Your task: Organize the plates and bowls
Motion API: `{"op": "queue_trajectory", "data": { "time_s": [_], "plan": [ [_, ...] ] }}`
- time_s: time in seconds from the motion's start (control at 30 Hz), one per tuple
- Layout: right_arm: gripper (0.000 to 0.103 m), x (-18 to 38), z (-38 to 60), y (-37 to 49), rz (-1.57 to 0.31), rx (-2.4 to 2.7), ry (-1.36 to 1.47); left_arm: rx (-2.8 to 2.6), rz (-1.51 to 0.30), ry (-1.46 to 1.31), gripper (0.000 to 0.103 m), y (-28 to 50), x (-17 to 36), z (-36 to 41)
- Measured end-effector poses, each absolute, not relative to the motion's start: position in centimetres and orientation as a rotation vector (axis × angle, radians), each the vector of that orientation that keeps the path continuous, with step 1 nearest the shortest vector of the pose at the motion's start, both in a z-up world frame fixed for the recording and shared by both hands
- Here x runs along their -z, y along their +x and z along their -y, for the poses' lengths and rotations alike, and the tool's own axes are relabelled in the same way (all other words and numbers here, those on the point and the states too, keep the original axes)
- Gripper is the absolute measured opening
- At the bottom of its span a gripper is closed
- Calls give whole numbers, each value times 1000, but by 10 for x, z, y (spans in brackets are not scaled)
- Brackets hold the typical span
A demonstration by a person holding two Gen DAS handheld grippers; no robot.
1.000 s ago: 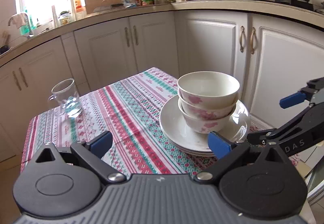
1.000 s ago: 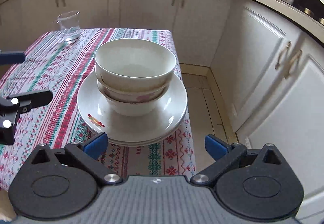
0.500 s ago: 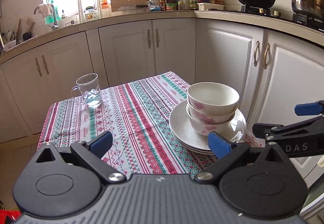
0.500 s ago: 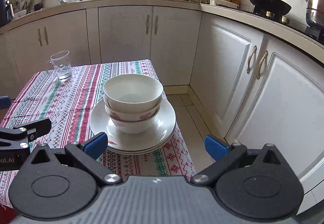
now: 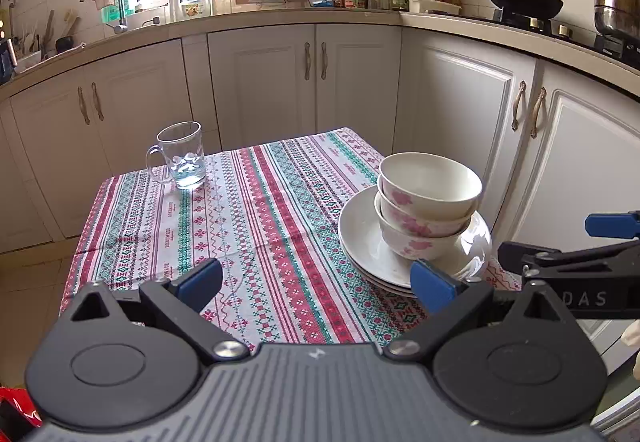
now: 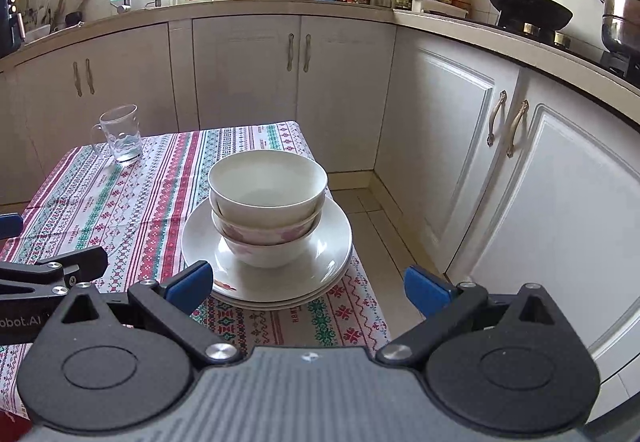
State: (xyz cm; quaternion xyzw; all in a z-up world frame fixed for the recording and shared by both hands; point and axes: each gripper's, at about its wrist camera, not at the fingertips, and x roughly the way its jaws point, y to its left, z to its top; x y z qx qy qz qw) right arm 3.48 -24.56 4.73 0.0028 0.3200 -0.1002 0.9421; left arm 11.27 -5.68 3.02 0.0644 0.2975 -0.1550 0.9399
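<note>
A glass mug (image 5: 182, 156) stands far left on the tabltop's striped cloth. Right, bowls (image 6: 267, 202) nest on stacked plates (image 6: 320, 266), consolidated near the tabletop (image 5: 256, 226) edge. Both hand-held grippers, left (image 5: 316, 282) and right (image 6: 308, 284), hang apart, empty.

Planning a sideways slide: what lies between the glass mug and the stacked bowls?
Only bare striped tablecloth lies between the mug and the bowls, shown in both wrist views.

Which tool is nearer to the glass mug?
Left. The left tool faces the table middle, closer to the glass mug; the right tool hangs by the plates, farther off.
</note>
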Motion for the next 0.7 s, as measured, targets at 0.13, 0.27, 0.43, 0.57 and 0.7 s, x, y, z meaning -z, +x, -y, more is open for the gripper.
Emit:
{"op": "queue_trajectory", "data": {
  "time_s": [0.13,0.27,0.43,0.57,0.7],
  "plan": [
    [103,-48,244,35,-650,210,-5,309,-608,127,100,113,-30,56],
    [103,-49,242,34,-647,213,-10,306,-608,126,100,113,-30,56],
    [103,-49,242,34,-643,214,-9,305,-602,127,100,111,-31,55],
    [103,-50,242,34,-640,217,-11,303,-601,129,100,111,-32,56],
    [103,-50,243,34,-640,217,-10,301,-601,130,100,111,-32,56]
  ]
}}
